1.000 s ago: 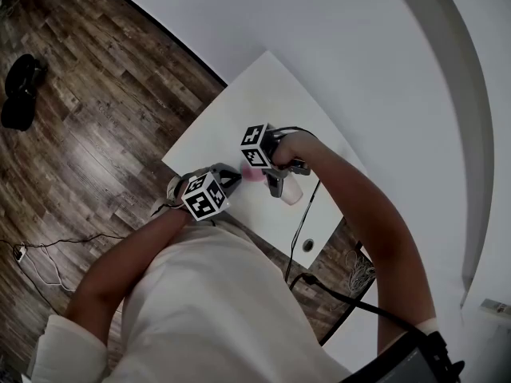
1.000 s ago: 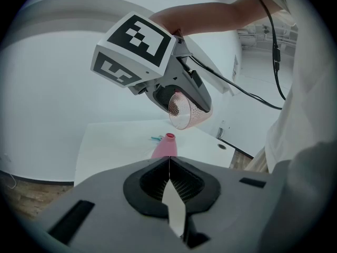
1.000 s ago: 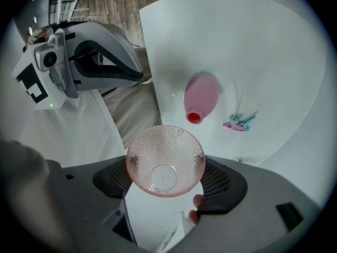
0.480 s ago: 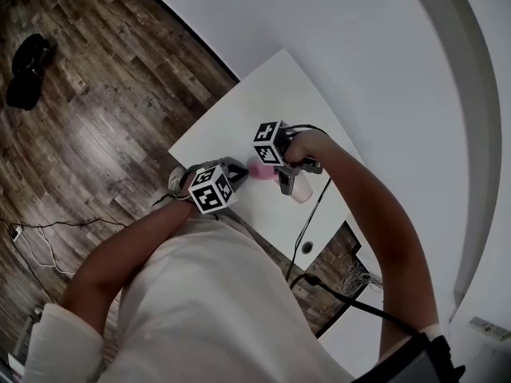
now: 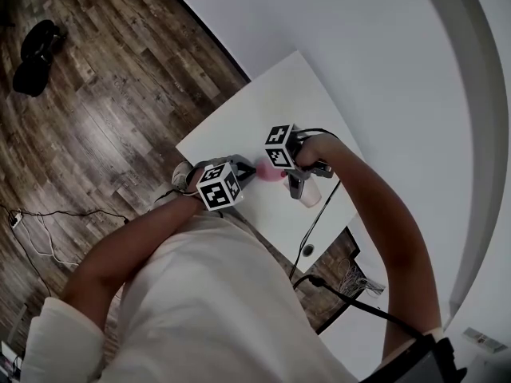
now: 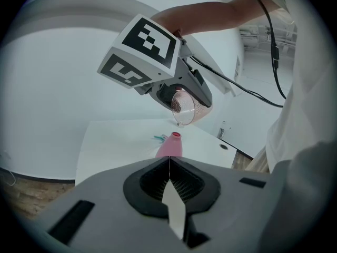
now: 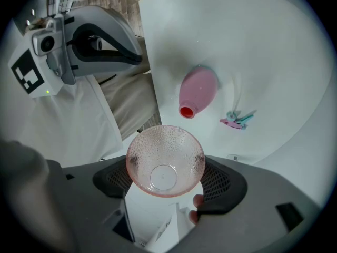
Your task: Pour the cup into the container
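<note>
Pink-tinted, dimpled clear plastic sits in your right gripper [image 7: 167,179]: its fingers clamp the cup [image 7: 165,161] on both sides, tilted in the air over the pink container [image 7: 198,91]. Your left gripper [image 6: 169,165] has its fingers pressed together on nothing, just short of that narrow-necked container, which stands upright on the white worktop [image 7: 284,57]. Beyond it lie small teal and pink clips [image 7: 237,119], and open surface reaches the far edges.

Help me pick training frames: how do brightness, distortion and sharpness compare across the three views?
Head view: dim, fisheye curving the white table edge. Left gripper view: black circular vignette, even soft light on the pink bottle-shaped container. Right gripper view: brightest, the translucent pink dimpled cup sharp.
</note>
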{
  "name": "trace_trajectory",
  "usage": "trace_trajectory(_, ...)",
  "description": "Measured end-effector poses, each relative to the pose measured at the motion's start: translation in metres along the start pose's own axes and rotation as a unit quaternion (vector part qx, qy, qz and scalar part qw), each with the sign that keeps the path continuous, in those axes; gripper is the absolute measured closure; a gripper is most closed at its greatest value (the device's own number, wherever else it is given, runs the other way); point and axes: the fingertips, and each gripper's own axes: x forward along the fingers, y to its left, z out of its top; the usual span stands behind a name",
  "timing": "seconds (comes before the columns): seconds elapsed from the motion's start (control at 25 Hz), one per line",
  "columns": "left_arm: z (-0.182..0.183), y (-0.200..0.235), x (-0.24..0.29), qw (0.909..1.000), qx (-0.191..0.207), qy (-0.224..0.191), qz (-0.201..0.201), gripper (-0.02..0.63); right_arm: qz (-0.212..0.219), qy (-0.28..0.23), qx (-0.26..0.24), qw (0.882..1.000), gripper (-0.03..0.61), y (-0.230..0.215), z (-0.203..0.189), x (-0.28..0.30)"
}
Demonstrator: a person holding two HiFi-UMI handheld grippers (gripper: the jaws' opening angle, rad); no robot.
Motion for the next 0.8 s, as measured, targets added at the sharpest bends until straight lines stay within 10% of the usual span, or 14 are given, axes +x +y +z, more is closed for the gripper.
trace_trajectory(0.8, -0.0043, -0.0009, -0.0036, 1.0, -0.003, -0.002, 0.002, 0.601, -0.003, 0.024, -0.008, 1.0, 0.198, 0.0028, 0.0035, -0.0022)
